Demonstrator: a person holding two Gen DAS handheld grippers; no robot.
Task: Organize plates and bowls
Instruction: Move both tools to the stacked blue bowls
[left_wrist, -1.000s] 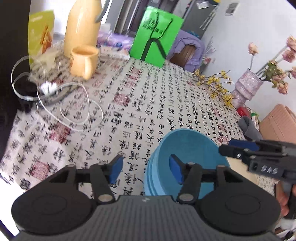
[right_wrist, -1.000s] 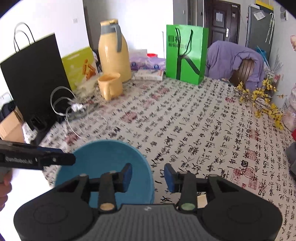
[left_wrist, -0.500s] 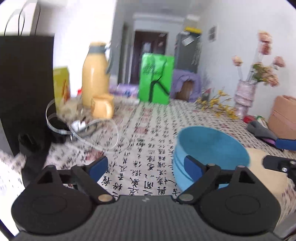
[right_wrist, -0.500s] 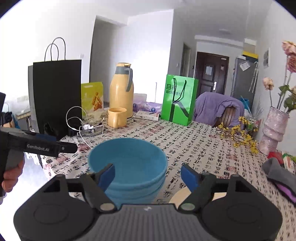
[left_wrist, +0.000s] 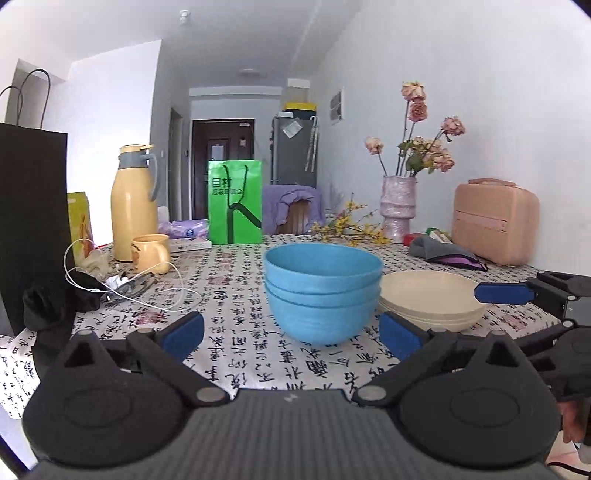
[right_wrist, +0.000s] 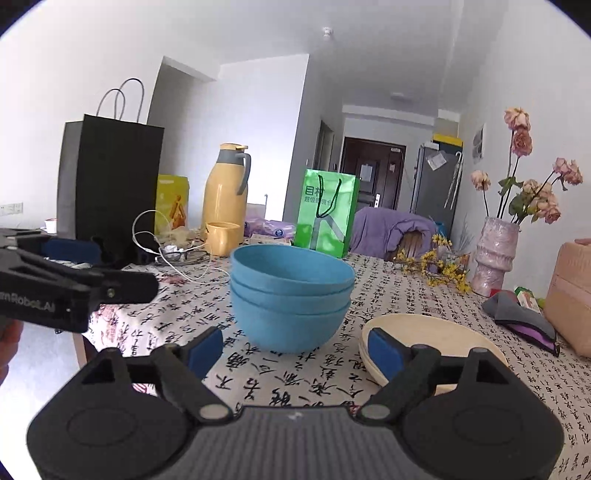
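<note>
Three nested blue bowls (left_wrist: 323, 291) (right_wrist: 290, 295) stand on the patterned tablecloth. A stack of cream plates (left_wrist: 428, 299) (right_wrist: 436, 336) sits just right of them. My left gripper (left_wrist: 290, 336) is in front of the bowls, its jaws opening wide with nothing pressed between them. My right gripper (right_wrist: 294, 350) is also short of the bowls, jaws opening and empty, its right finger (right_wrist: 384, 350) in front of the plates. Each gripper shows at the edge of the other's view: the right one (left_wrist: 504, 293) and the left one (right_wrist: 92, 280).
A black paper bag (right_wrist: 110, 184), white cables (left_wrist: 129, 280), a yellow thermos (left_wrist: 135, 203) and a yellow mug (left_wrist: 151, 253) fill the left side. A green bag (left_wrist: 234, 201) stands at the back. On the right are a flower vase (left_wrist: 397, 208), a grey pouch (left_wrist: 439, 251) and a pink case (left_wrist: 493, 221).
Both grippers drew back from above the blue bowls and tilted up from looking down to nearly level. Their jaws spread much wider. The cream plates came into view.
</note>
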